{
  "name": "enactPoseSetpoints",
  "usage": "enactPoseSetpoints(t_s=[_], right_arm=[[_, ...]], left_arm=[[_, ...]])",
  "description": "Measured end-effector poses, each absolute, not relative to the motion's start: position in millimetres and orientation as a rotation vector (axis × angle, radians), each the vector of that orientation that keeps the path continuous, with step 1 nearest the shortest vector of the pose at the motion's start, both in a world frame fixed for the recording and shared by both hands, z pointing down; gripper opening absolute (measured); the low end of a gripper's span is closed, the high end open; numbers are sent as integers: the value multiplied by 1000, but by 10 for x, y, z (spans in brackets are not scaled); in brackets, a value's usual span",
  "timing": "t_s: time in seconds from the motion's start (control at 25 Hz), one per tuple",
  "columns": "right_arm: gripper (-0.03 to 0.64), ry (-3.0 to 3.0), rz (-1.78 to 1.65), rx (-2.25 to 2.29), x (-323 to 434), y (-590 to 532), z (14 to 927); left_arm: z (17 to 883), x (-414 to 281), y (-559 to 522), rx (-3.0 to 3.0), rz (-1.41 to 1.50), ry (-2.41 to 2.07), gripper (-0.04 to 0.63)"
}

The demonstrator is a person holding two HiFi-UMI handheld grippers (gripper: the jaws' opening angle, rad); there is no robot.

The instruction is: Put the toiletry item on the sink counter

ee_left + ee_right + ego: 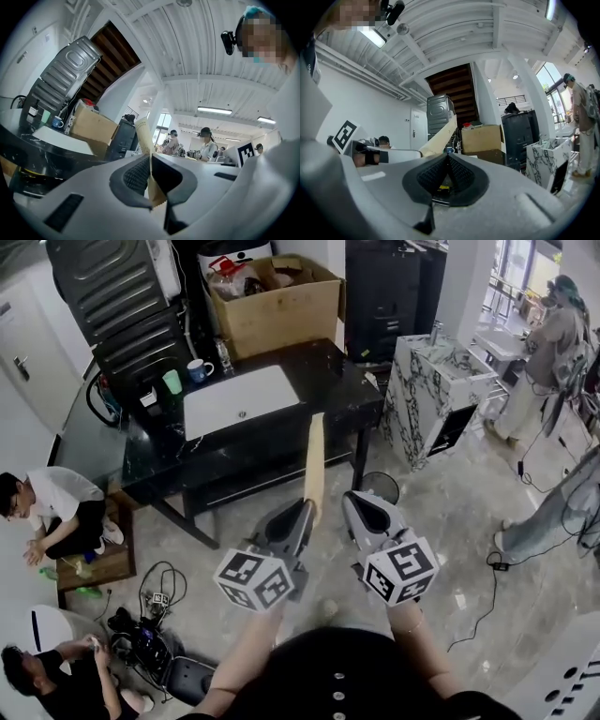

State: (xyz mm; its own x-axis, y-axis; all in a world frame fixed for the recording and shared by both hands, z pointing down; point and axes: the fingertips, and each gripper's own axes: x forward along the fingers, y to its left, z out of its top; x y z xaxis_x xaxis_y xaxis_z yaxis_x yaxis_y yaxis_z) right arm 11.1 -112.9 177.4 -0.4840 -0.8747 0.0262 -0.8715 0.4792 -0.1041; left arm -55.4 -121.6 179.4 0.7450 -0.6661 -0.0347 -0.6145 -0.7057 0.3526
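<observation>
The toiletry item is a long flat beige tube (315, 465). My left gripper (302, 514) is shut on its lower end, and the tube points up toward the black sink counter (328, 371) with its white basin (239, 399). In the left gripper view the tube (143, 136) stands clamped between the ribbed pads of the left gripper (150, 180), its crimped end poking out below. My right gripper (362, 504) hangs beside the left one, apart from the tube. In the right gripper view the right gripper (447, 159) has its pads together with nothing held, and the tube (440, 138) shows to the left.
On the counter's left stand a blue mug (197, 369) and a green cup (172, 381); a cardboard box (277, 301) sits behind. A marble cabinet (436, 390) stands to the right. People sit at the left (56, 507) and stand at the right (553, 352). Cables (155, 606) lie on the floor.
</observation>
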Motion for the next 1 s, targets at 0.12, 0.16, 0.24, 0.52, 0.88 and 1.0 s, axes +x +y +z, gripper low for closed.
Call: enactPoseSetpoints(t_s=[0.12, 0.16, 0.24, 0.52, 0.88, 1.0], right_arm=[[-3, 2703, -165, -1560, 227, -1360, 1788], [-3, 2706, -171, -1556, 265, -1428, 1799], [-3, 2704, -189, -1554, 334, -1553, 1829], [-3, 2684, -220, -1579, 505, -1883, 1912], [-3, 2667, -229, -1615, 631, -2502, 1993], [-3, 2676, -218, -1611, 594, -2806, 1981]], left_arm=[[1799, -426, -1450, 2607, -242, -1012, 17], [1811, -387, -1522, 2600, -243, -1014, 17], [1858, -301, -1655, 2589, -234, -1010, 17], [1978, -22, -2021, 2579, -198, -961, 17], [2038, 89, -2641, 2579, -189, -934, 17], [2012, 59, -2918, 2590, -187, -946, 17]])
